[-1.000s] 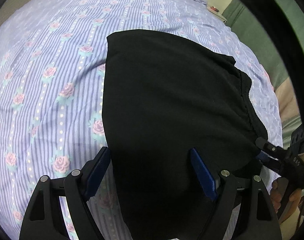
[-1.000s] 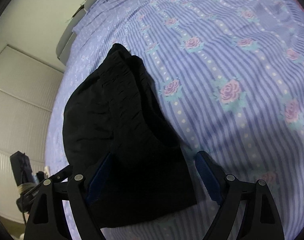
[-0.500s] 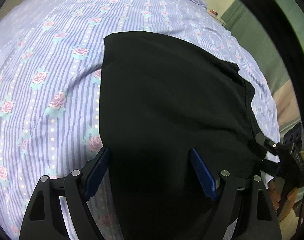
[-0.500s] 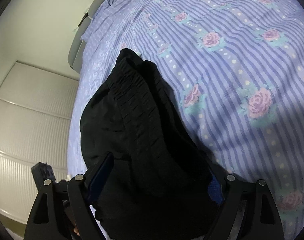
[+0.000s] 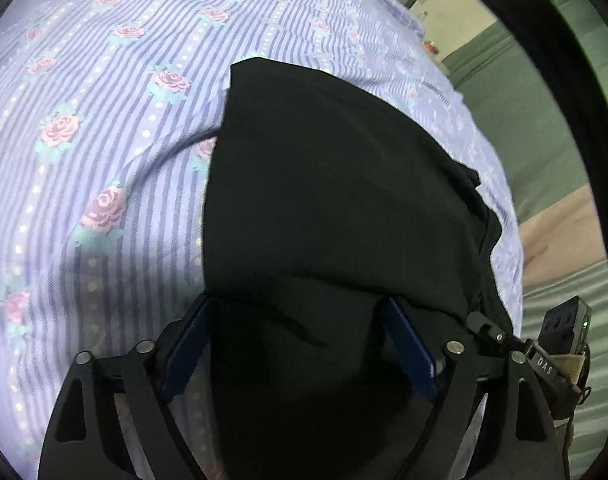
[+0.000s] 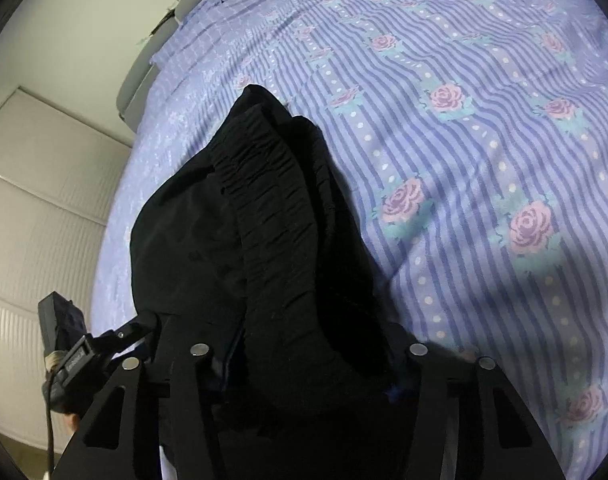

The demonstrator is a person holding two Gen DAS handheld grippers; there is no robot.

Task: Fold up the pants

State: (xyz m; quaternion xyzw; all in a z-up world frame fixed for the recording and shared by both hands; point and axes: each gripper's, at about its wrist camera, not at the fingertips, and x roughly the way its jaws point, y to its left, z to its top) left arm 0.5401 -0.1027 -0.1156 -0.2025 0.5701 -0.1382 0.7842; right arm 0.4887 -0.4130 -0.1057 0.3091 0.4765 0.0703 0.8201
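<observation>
Black pants (image 5: 328,200) lie folded on a bed with a purple striped rose-print sheet (image 5: 103,140). In the right wrist view the pants (image 6: 263,232) show their gathered elastic waistband running away from me. My left gripper (image 5: 299,344) is open, its blue pads (image 5: 187,344) astride the near edge of the pants, with cloth lying between them. My right gripper (image 6: 308,364) is pushed into the waistband end; the cloth bulges over its fingers and hides the pads. Each gripper shows at the edge of the other's view.
The sheet (image 6: 484,160) stretches wide to the right of the pants. A white wardrobe (image 6: 31,208) and a grey bed frame (image 6: 143,80) stand on the left. A green curtain (image 5: 536,120) and floor lie beyond the bed edge on the right.
Both grippers have moved forward onto the pants. The near edge now lies between the left pads, and the waistband has bunched up over the right gripper's fingers.
</observation>
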